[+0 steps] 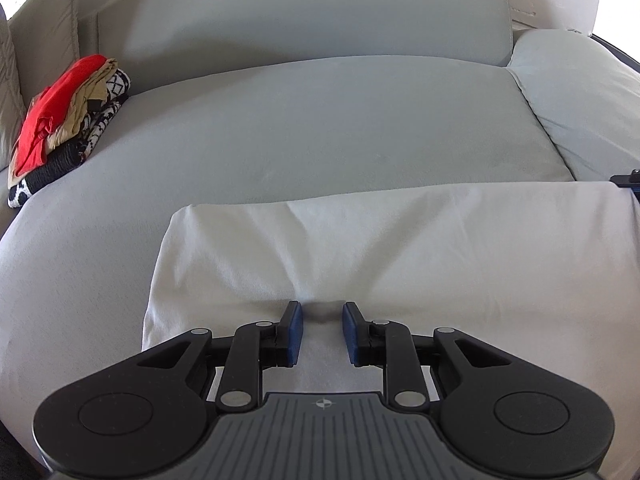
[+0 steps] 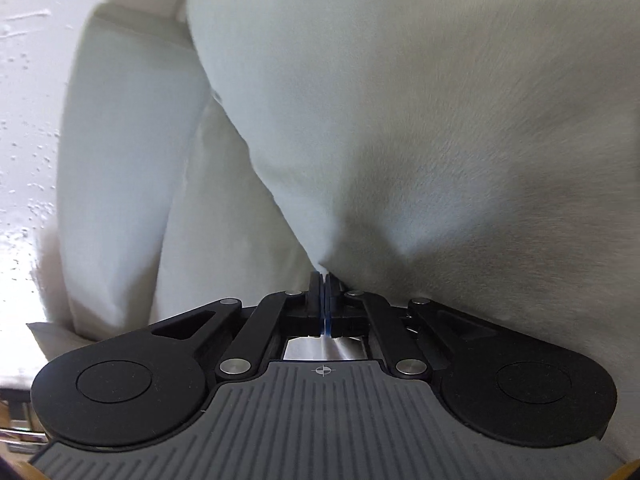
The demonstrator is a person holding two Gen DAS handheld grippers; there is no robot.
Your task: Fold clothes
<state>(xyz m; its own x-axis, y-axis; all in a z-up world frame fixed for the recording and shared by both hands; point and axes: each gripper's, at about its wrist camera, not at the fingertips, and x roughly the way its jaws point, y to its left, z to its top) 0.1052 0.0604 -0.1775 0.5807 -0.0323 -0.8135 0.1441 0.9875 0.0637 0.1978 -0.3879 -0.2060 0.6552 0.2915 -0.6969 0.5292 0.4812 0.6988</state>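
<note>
White garment [image 1: 400,248], lying as a broad folded band across the front of a grey sofa seat cushion [image 1: 320,120], its left end squared off and its right end running out of the left wrist view. Shallow creases converge toward a small pucker just ahead of the left gripper [image 1: 322,332], whose blue pads [image 1: 295,334] stand apart over the near edge of the cloth, gripping nothing. The right gripper [image 2: 324,300] has its jaws pressed together on a pinch of the same white fabric [image 2: 400,120]; the cloth draws up to that point in a taut cone, and the right wrist view is blurred, so which corner or edge is held cannot be told. In the left wrist view a dark tip [image 1: 626,178] at the far right end of the band is probably that right gripper.

Judged step: carrying one end over to make the next fold. To do it well, the left gripper should pin or nip the near edge at the pucker so the band does not slide, while the right end is lifted clear, kept taut, and laid edge to edge. A stack of folded clothes [image 1: 60,128], red on top over tan and black-and-white pieces, lies well apart at the cushion's far left.
</note>
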